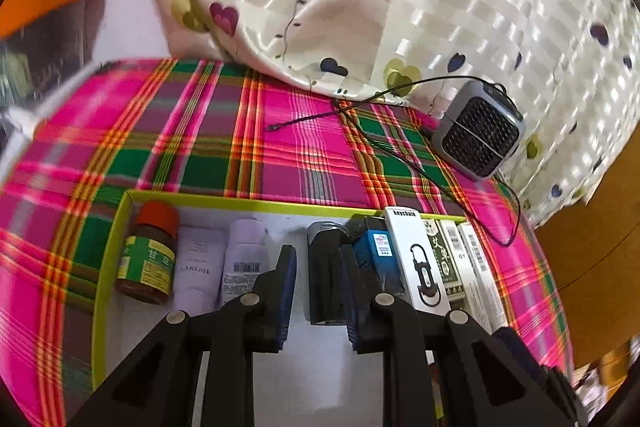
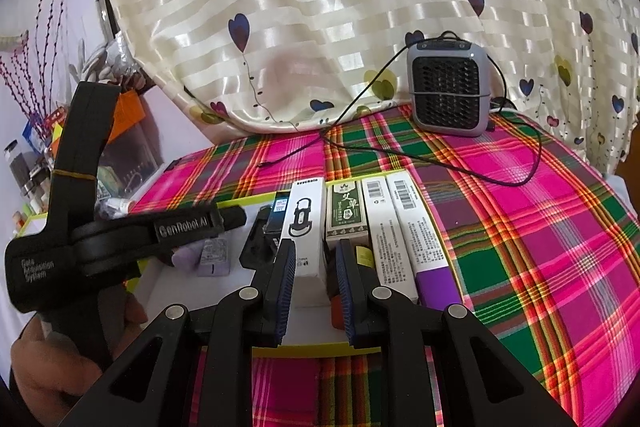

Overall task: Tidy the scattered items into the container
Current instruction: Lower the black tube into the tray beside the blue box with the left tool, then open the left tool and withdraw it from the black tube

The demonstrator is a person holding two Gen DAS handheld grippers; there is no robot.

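2 grippers over the yellow-rimmed box [image 1: 120, 227] on plaid cloth [image 1: 200, 147].
Left gripper [image 1: 320, 287] clamps a dark cylinder [image 1: 326, 275]; right gripper [image 2: 316, 291] has jaws closed, empty.

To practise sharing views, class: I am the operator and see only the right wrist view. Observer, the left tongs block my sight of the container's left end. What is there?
Observer: A brown bottle with a red cap, against the left wall of the container.
Operator: What is next to it?
Observer: A pale tube printed LANEIGE, right beside the bottle.
Operator: What is in front of the left tongs?
Observer: A dark cylinder, in line with the gap between them.
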